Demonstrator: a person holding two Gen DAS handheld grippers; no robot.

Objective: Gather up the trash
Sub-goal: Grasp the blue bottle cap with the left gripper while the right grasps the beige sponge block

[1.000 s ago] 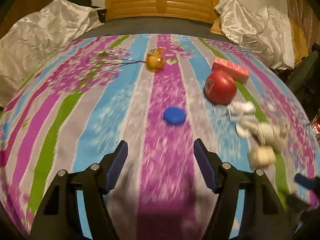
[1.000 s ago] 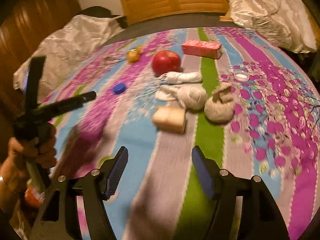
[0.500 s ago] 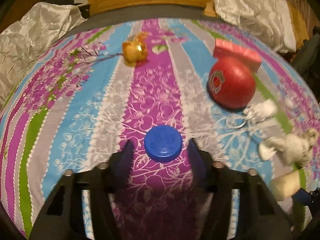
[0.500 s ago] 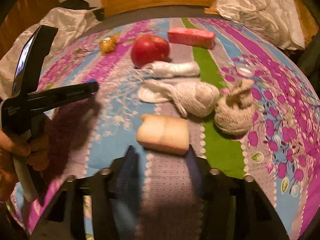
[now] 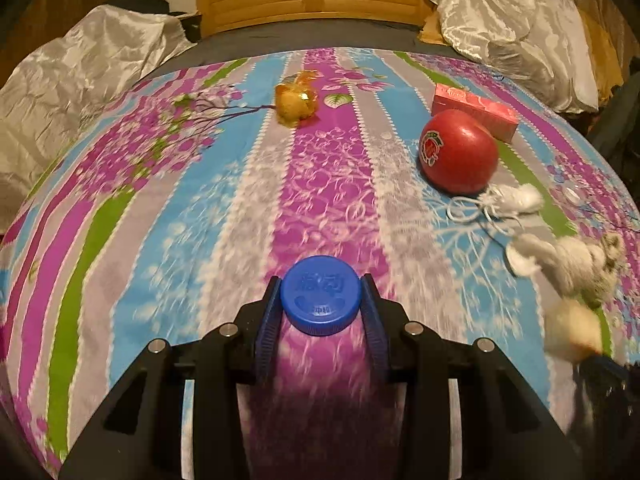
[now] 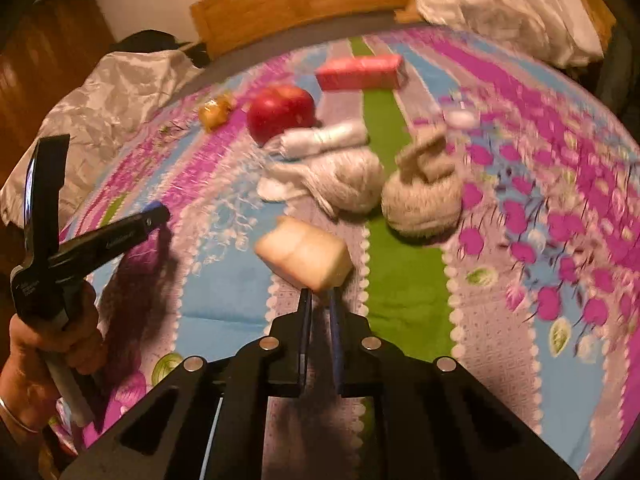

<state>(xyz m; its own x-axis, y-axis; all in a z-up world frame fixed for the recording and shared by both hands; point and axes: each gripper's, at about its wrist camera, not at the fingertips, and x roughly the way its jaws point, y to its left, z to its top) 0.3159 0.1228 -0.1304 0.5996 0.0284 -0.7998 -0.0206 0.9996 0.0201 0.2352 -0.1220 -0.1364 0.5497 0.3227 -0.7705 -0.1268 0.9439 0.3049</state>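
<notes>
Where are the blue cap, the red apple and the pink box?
blue cap (image 5: 320,300), left wrist view, top face.
red apple (image 5: 460,158), left wrist view, front skin.
pink box (image 6: 360,73), right wrist view, long side.

The bedsheet (image 5: 160,208) ran in purple, blue, grey and green stripes with pink blossoms. At lower centre sat a blue bottle cap (image 5: 320,300); at right, a red apple (image 5: 458,156) — behind it a pink carton (image 5: 476,110).

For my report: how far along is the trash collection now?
Done: nothing visibly collected yet. In hand: the left hand-held gripper is closing on the blue cap; the right hand-held gripper is shut, pinching the pale block by its edge. Remaining: golden wrapper, pink box, white string.
</notes>
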